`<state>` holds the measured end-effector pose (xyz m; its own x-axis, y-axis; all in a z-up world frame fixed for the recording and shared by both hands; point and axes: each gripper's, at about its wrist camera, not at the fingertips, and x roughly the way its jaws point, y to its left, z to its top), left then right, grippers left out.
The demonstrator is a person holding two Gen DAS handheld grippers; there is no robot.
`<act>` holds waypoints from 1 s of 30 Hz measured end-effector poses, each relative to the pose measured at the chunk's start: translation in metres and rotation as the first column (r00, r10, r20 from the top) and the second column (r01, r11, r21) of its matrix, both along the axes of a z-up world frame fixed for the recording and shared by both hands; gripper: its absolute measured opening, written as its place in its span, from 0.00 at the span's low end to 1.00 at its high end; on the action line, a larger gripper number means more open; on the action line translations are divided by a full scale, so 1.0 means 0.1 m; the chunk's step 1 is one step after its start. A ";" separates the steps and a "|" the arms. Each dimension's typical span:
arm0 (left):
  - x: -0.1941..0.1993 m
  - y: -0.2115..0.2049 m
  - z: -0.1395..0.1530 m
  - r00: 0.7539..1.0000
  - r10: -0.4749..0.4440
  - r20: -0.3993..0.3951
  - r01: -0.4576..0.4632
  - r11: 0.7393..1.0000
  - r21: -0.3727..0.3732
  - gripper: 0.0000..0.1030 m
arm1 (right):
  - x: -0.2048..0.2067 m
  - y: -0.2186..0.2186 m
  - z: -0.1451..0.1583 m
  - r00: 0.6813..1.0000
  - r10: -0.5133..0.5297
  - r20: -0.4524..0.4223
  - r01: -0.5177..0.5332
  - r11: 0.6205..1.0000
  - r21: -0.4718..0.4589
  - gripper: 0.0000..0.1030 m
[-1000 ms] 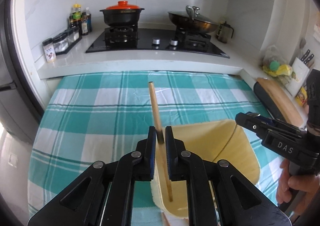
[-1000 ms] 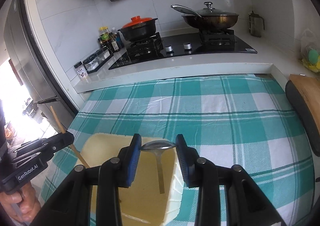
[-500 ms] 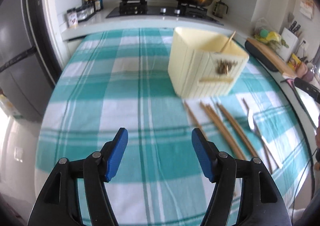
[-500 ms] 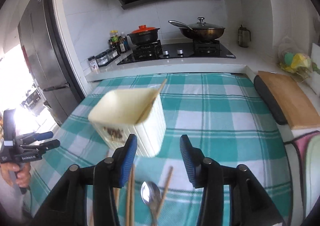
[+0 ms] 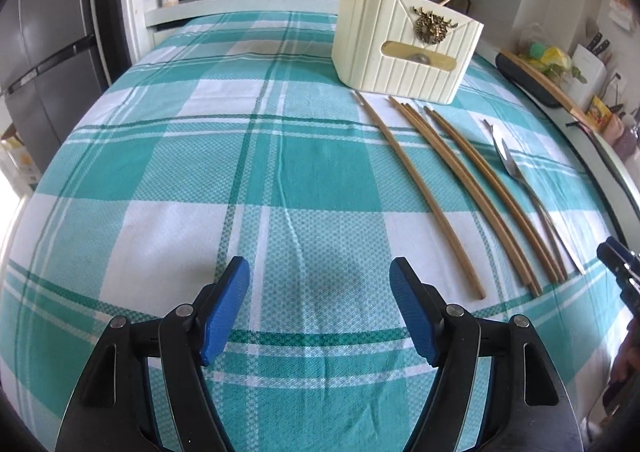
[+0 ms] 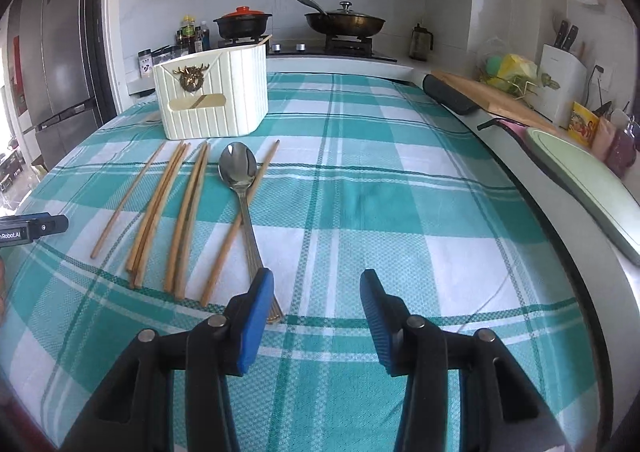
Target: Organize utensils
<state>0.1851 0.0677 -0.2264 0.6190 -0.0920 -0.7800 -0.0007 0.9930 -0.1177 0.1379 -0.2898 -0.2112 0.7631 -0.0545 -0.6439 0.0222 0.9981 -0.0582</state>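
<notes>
My left tongs [image 5: 320,312] hang wide open over the woven teal-and-white checked cloth [image 5: 180,180], their ribbed blue pads holding nothing. My right tongs [image 6: 318,314] are spread just as wide and empty too, with the left pad [image 6: 256,320] just above the end of the spoon's handle.

The cream holder [image 6: 214,92], a ribbed plastic tub with a brass deer-head ornament and a slot in its front, stands upright at the far side of the cloth. Near its base lie the slim wooden chopsticks [image 6: 160,208], fanned out side by side. The polished steel spoon [image 6: 240,188] rests bowl-up among them, its handle crossing one chopstick. A single stick tip pokes out of the holder's far corner.
</notes>
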 end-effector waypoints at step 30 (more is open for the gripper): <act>0.00 -0.12 -0.07 0.999 -0.034 -0.007 0.035 0.998 0.059 0.89 | 0.87 0.30 -0.10 0.938 0.292 -0.187 -0.271 0.953 0.134 0.22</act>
<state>0.1851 0.0558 -0.2334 0.6112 -0.0670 -0.7887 0.0331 0.9977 -0.0591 0.2249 -0.2597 -0.2210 0.5908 0.2194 -0.7764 -0.2620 0.9623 0.0726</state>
